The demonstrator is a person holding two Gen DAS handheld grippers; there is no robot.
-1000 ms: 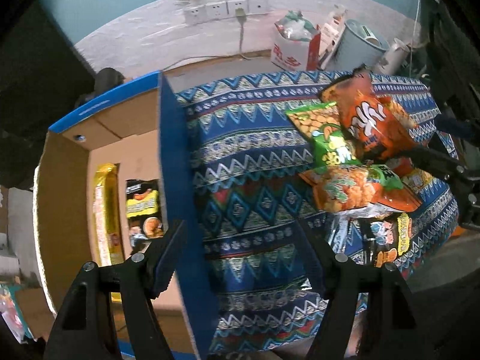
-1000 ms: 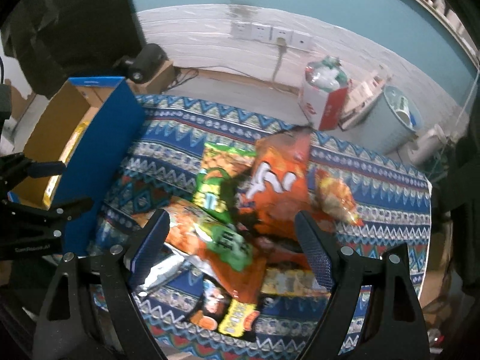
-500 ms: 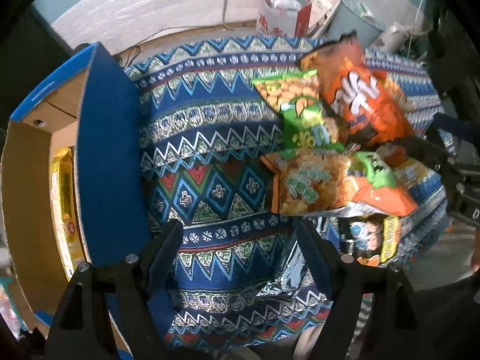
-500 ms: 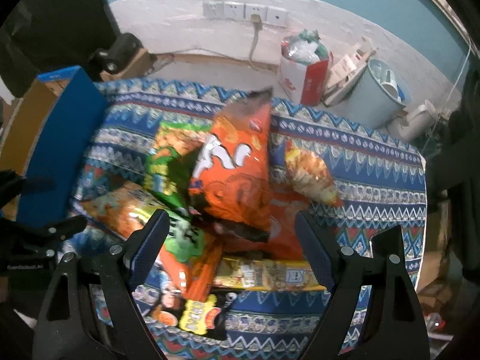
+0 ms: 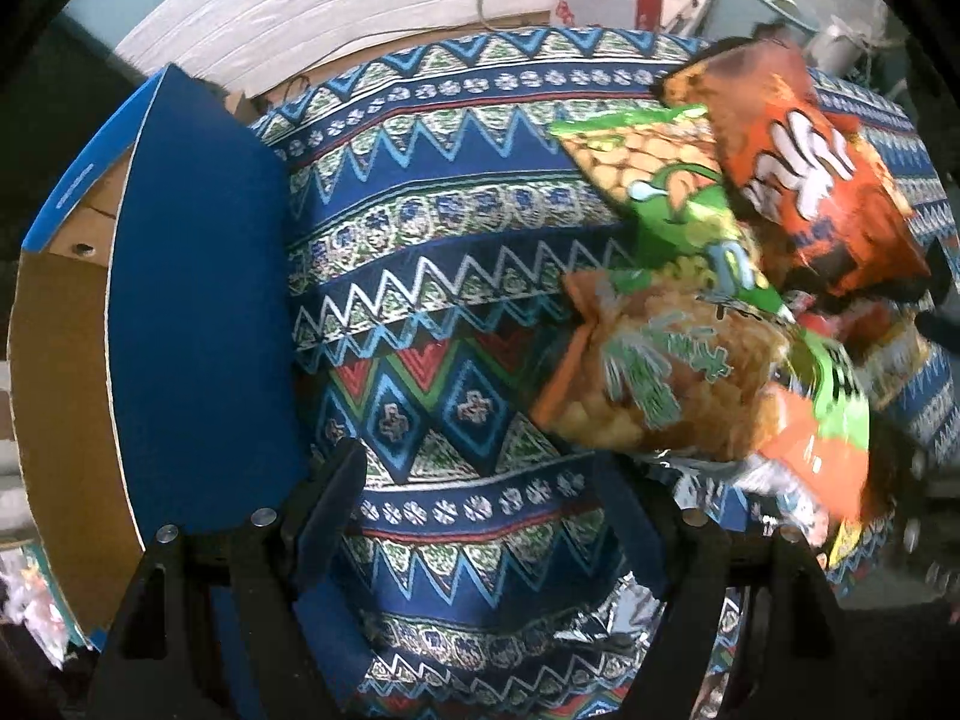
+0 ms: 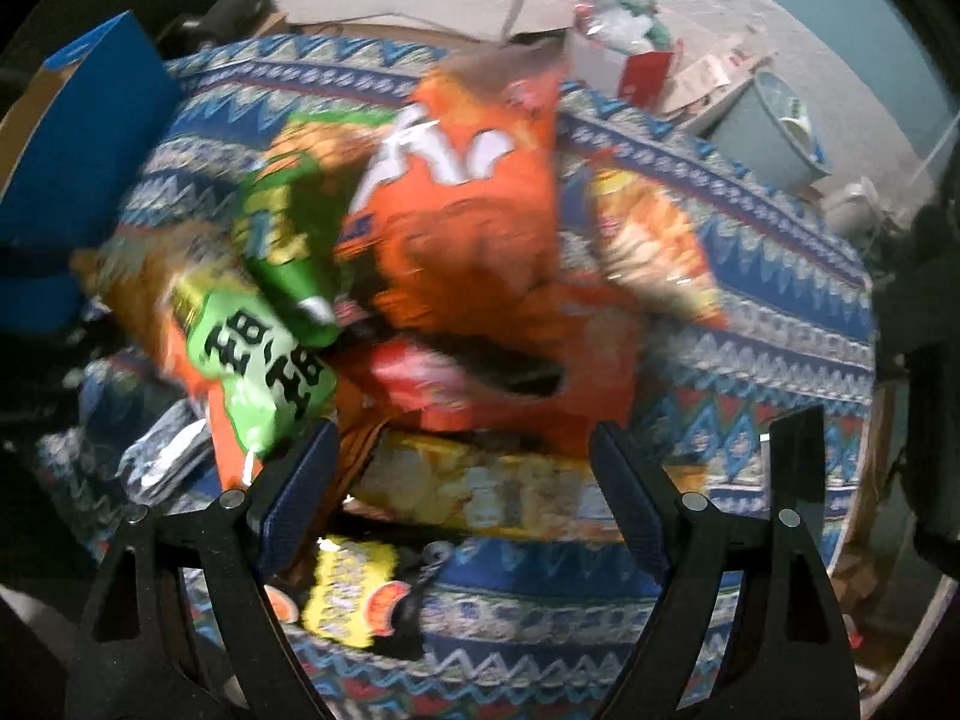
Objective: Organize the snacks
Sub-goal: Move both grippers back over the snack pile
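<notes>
Several snack bags lie heaped on a patterned blue cloth [image 5: 432, 276]. A big orange bag [image 6: 474, 204] tops the heap, with a green bag [image 6: 282, 240] to its left and a yellow packet [image 6: 480, 492] below it. My right gripper [image 6: 465, 468] hangs open just over the yellow packet, nothing pinched. My left gripper [image 5: 480, 492] is open above bare cloth, left of a bag of orange puffs [image 5: 666, 384]. The orange bag [image 5: 798, 174] and the green bag [image 5: 672, 192] lie at its upper right. A blue-sided cardboard box [image 5: 198, 312] stands at the left.
Beyond the table, on the floor by the wall, sit a red-and-white carton [image 6: 624, 54], a grey bin [image 6: 774, 126] and a socket strip with a cable. A small yellow-and-black packet [image 6: 354, 594] lies near the cloth's front edge. A crumpled foil wrapper [image 5: 606, 618] lies by my left gripper.
Both grippers have sunk toward the table. The left view has slid right off the box interior onto the cloth. The right view has closed in on the snack heap, now blurred.
</notes>
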